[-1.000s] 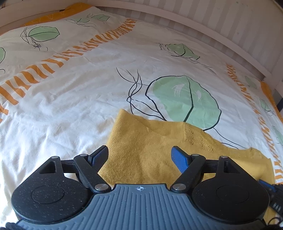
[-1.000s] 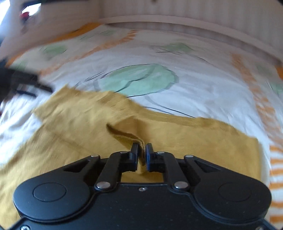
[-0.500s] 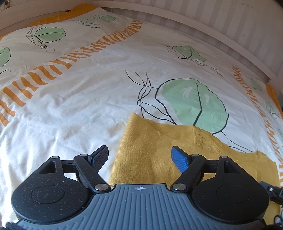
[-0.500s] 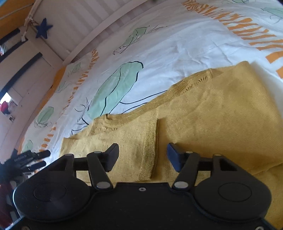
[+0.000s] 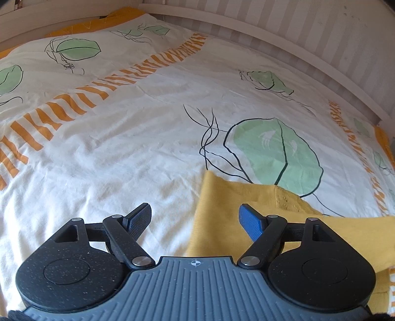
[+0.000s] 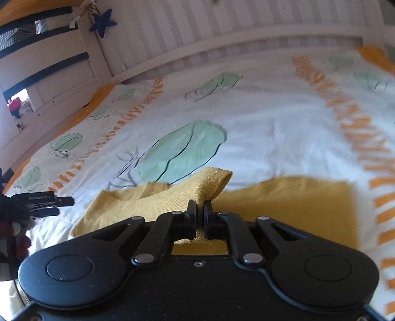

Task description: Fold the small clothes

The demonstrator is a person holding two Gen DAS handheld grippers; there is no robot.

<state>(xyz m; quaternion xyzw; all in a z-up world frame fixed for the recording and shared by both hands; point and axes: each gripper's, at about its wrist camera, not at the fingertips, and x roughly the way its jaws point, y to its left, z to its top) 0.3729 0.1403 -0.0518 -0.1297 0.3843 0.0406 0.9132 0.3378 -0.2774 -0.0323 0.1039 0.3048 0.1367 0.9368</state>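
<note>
Between my right gripper's (image 6: 200, 210) pads: a pinch of the mustard knit garment (image 6: 284, 205), jaws just closed down narrow on its glittery ribbed hem edge. Half a second back they stood wide over that hem with nothing pinched; now the cloth is clamped and tented up off the duvet (image 6: 271, 118), a cuff-like end (image 6: 217, 176) poking out past the tips. The view has also swung and blurs at the right side, so that hand is on the move. My read: re-grip done, fold lift starting.

Left gripper (image 5: 195, 219): jaws wide, nothing between them, hovering over the garment's left edge where it meets bare duvet. The garment sat more under those jaws a second ago; it now lies off to the right of them.

Garment lies near the duvet's near edge, just below the big green leaf print (image 5: 274, 155), flat except where I've lifted it.

Count: one garment, two grippers, one duvet on one white-railed bed frame (image 6: 222, 47), one blue star (image 6: 102, 23) hanging on the left post. No other clothes visible.
</note>
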